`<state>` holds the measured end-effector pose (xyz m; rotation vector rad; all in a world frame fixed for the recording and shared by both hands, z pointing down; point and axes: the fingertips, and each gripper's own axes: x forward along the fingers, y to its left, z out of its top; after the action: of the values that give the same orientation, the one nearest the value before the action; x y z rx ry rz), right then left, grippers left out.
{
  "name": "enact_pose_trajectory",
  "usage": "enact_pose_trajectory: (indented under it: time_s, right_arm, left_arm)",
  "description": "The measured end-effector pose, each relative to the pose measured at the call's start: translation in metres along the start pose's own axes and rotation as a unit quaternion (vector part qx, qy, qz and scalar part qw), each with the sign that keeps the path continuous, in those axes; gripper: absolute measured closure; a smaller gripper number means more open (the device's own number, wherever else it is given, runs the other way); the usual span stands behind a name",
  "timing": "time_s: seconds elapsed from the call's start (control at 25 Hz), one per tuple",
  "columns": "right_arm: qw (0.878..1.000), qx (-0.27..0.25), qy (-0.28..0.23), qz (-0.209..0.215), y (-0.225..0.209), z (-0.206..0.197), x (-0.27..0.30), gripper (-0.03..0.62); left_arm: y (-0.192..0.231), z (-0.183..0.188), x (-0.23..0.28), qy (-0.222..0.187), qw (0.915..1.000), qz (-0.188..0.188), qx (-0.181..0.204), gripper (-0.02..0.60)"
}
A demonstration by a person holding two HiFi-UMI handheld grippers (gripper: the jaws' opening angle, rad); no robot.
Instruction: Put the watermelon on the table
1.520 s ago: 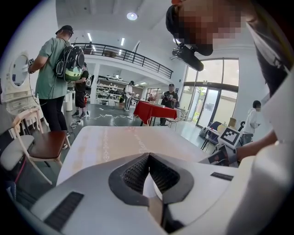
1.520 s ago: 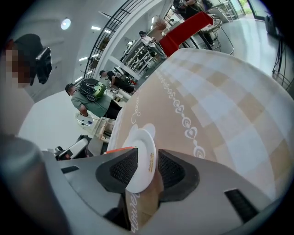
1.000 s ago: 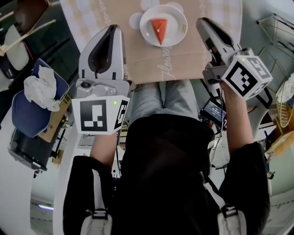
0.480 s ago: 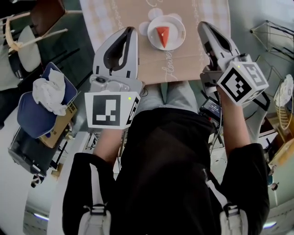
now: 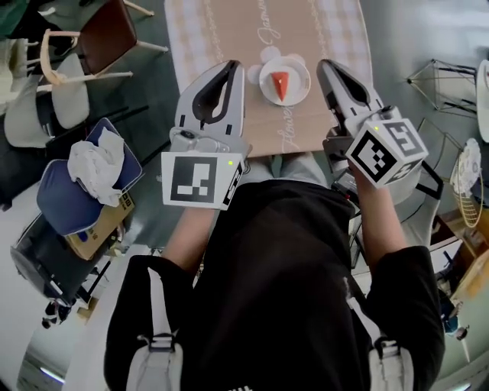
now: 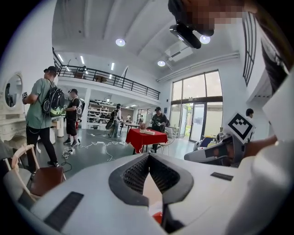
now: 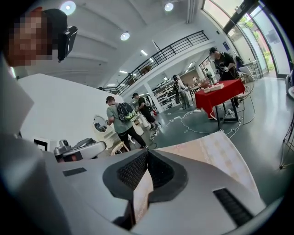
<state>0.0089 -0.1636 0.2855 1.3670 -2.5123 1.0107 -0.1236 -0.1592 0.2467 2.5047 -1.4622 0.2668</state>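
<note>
A red wedge of watermelon (image 5: pixel 280 84) lies on a white plate (image 5: pixel 295 92) near the front edge of the table (image 5: pixel 229 23), on its tan runner. My left gripper (image 5: pixel 230 67) hangs above the table just left of the plate, shut with nothing in it. To the right of the plate my right gripper (image 5: pixel 324 67) is also shut and empty. In the left gripper view the fingertips (image 6: pixel 148 155) meet, and a bit of the red watermelon (image 6: pixel 157 216) shows through the gap below. The right gripper view shows closed jaws (image 7: pixel 147 151) over the runner (image 7: pixel 202 149).
Chairs (image 5: pixel 99 38) stand left of the table. A blue seat with crumpled white cloth (image 5: pixel 88 172) is lower left. A wire rack (image 5: pixel 447 76) stands at the right. People and a red-clothed table (image 6: pixel 147 137) are farther off in the hall.
Both grippers have risen away from the table, so the table and plate look smaller and farther. The watermelon stays on its plate.
</note>
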Motion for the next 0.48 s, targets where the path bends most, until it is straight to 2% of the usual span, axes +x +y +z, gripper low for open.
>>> enact_pose_trajectory:
  time_s: [0.24, 0.48]
  right_arm:
    - [1.000, -0.016, -0.016, 0.013, 0.036, 0.018, -0.011, 0.579]
    - [0.999, -0.037, -0.026, 0.026, 0.060, 0.029, -0.016, 0.579]
  left_arm:
    - [-0.005, 0.031, -0.024, -0.029, 0.9996, 0.003, 0.003, 0.571]
    - [-0.003, 0.048, -0.040, -0.050, 0.9987, 0.005, 0.011, 0.571]
